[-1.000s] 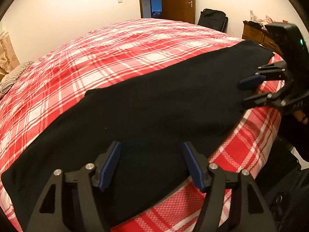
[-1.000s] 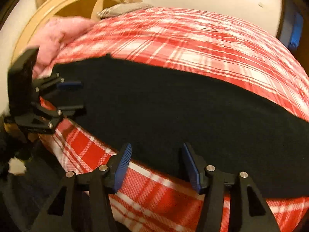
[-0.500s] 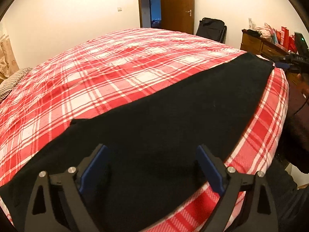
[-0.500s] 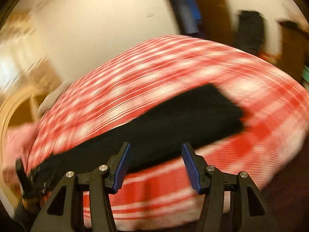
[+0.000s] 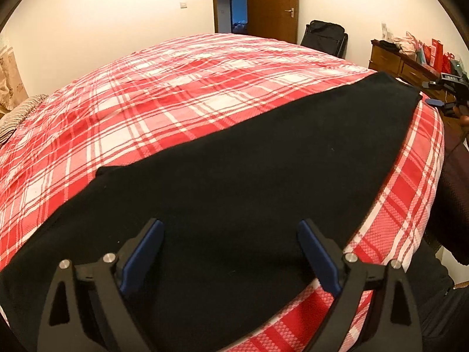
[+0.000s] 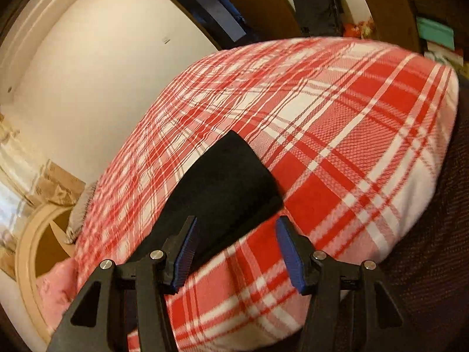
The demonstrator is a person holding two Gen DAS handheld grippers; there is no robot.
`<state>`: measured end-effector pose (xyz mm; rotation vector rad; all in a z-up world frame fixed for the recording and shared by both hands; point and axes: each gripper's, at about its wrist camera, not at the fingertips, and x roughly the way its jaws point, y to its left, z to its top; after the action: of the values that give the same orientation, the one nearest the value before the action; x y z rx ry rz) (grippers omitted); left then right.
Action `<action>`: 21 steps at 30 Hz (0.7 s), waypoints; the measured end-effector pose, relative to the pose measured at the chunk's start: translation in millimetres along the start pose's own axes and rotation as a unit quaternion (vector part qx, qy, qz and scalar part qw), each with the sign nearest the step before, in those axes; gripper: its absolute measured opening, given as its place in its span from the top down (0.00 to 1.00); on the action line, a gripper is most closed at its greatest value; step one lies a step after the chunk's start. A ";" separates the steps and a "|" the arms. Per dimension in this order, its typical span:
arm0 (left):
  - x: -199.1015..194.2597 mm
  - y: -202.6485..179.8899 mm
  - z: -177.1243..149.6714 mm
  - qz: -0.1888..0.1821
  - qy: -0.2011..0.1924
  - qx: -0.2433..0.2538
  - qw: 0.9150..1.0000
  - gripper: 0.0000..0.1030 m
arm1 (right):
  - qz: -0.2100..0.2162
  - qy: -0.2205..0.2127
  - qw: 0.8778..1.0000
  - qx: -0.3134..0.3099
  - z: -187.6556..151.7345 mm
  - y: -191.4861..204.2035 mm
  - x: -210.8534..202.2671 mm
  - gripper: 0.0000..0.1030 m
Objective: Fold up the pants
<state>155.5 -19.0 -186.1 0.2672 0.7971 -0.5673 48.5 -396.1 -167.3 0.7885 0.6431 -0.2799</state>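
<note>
- my left gripper [image 5: 230,261] was spread wide with nothing between its blue pads [image 5: 142,256], hovering over the near, broad end of the pants [image 5: 249,176].
- my right gripper [image 6: 236,256] was also apart and empty, poised just short of the narrow end of the pants [image 6: 225,182], near their corner.
- the pants were black and lay flat in one long strip along the near edge of the bed [image 5: 176,88], on the red plaid cover, and looked already doubled leg on leg, though the dark cloth hid any seam.
- judging from that, the lengthwise fold was done; the end-to-end folds were left, and neither end was gripped yet.
- beyond the far end of the pants, a dresser [image 5: 392,58] stood against the wall with red bags [image 5: 436,52] and clutter on top; its drawers were shut, so i couldn't tell what they held.
- a black bag [image 5: 324,38] stood closed beside the door, past the bed.
</note>
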 end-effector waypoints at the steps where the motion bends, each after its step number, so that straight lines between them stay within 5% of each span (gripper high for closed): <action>1: 0.2 0.4 -0.1 0.000 0.000 0.000 1.000 0.07 | 0.004 0.001 1.000 0.014 3.6 -2.5 3.6 0.45; 11: -1.0 1.9 -2.6 -0.001 -0.002 -0.006 1.000 0.07 | 0.014 -0.008 0.997 0.074 19.4 -13.4 15.7 0.47; 16: -1.7 2.1 -3.1 0.000 -0.002 -0.007 1.000 0.07 | -0.004 -0.019 0.997 0.069 20.0 -17.5 17.5 0.77; 21: -3.4 2.6 -3.7 -0.002 -0.001 -0.012 1.000 0.07 | 0.030 -0.013 0.996 0.078 23.7 -25.5 13.1 0.84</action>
<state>152.8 -14.0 -186.1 0.2438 0.8017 -0.5608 57.1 -430.8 -177.5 0.9507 0.5771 -0.2866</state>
